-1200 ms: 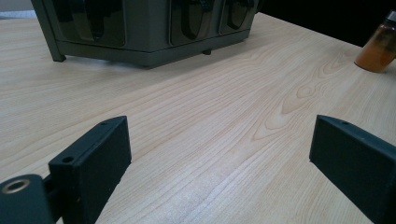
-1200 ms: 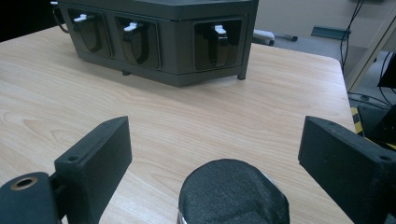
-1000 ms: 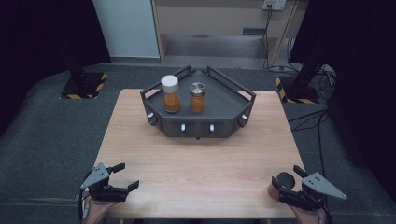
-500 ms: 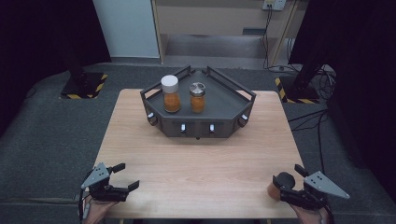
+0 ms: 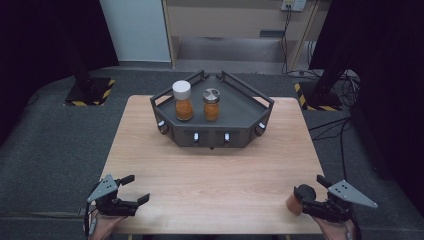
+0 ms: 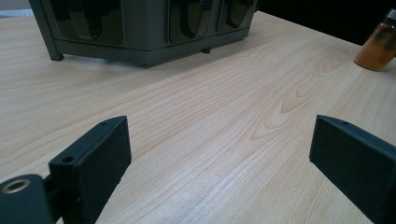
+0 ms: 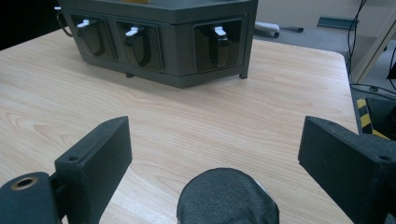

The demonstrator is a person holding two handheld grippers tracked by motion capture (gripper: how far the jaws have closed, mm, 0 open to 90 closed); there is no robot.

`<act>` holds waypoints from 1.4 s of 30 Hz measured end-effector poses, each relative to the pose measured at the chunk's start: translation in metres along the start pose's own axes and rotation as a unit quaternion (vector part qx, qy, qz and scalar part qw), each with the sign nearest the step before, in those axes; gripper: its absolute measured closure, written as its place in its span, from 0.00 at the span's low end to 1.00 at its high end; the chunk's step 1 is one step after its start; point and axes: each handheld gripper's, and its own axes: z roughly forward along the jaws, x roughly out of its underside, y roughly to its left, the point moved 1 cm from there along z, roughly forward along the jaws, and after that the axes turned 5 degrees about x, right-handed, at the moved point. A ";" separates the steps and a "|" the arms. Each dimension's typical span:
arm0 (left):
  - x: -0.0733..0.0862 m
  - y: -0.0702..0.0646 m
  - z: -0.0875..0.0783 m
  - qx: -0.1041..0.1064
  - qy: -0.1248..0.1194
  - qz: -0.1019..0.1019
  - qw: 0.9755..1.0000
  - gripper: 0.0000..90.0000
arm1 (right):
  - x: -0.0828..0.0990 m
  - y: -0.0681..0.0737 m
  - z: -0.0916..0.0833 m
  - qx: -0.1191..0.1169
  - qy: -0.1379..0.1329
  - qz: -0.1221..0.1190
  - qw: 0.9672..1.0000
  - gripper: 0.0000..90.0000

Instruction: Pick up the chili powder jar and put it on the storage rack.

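A dark angular tray [image 5: 250, 112] stands at the back middle of the wooden table [image 5: 210, 170]. On it are a white-lidded jar [image 5: 182, 101] and a metal-lidded jar [image 5: 211, 104], both with orange contents. A third orange jar with a black cap [image 5: 299, 196] stands near the front right edge. My right gripper [image 5: 311, 192] is open around it, and the black cap [image 7: 228, 198] sits low between the spread jaws without touching them. My left gripper [image 5: 139, 188] is open and empty at the front left. The third jar [image 6: 378, 42] also appears far off in the left gripper view.
The tray's front wall [image 7: 154, 42] has several recessed slots with small white levers. Bare wood lies between the tray and both grippers. Black stands with yellow-striped bases [image 5: 87, 92] are on the floor beyond the table's back corners.
My right gripper has drawn back slightly to the right, while the black-capped jar stays where it was. The left gripper has barely moved.
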 end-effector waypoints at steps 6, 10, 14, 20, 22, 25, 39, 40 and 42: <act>0.000 0.000 0.000 0.001 0.000 0.000 1.000 0.05 | -0.004 -0.004 0.000 0.001 0.015 0.005 1.000 0.11; 0.000 0.000 0.000 0.001 0.000 -0.001 1.000 0.05 | -0.004 -0.005 0.001 0.000 0.028 0.006 1.000 0.12; 0.000 0.000 0.000 0.001 0.000 0.000 1.000 0.05 | -0.003 -0.007 0.005 -0.006 0.044 0.010 0.999 0.13; 0.000 0.000 0.000 0.001 0.000 0.000 1.000 0.05 | 0.003 -0.010 0.012 -0.015 0.062 0.018 0.998 0.17; 0.000 0.000 0.000 0.001 0.000 0.000 1.000 0.05 | 0.005 -0.009 0.014 -0.015 0.068 0.018 0.997 0.18; 0.000 0.000 0.000 0.001 0.000 0.000 1.000 0.05 | 0.009 -0.010 0.017 -0.017 0.076 0.021 0.997 0.19; 0.000 0.000 0.000 0.001 0.001 0.001 1.000 0.05 | 0.022 -0.015 0.023 -0.016 0.086 0.033 0.996 0.34; 0.000 0.000 0.000 0.001 0.001 0.001 1.000 0.05 | 0.022 -0.014 0.023 -0.015 0.085 0.029 0.996 0.35; 0.000 0.000 0.000 0.001 0.001 0.001 1.000 0.05 | 0.023 -0.014 0.023 -0.015 0.082 0.028 0.996 0.35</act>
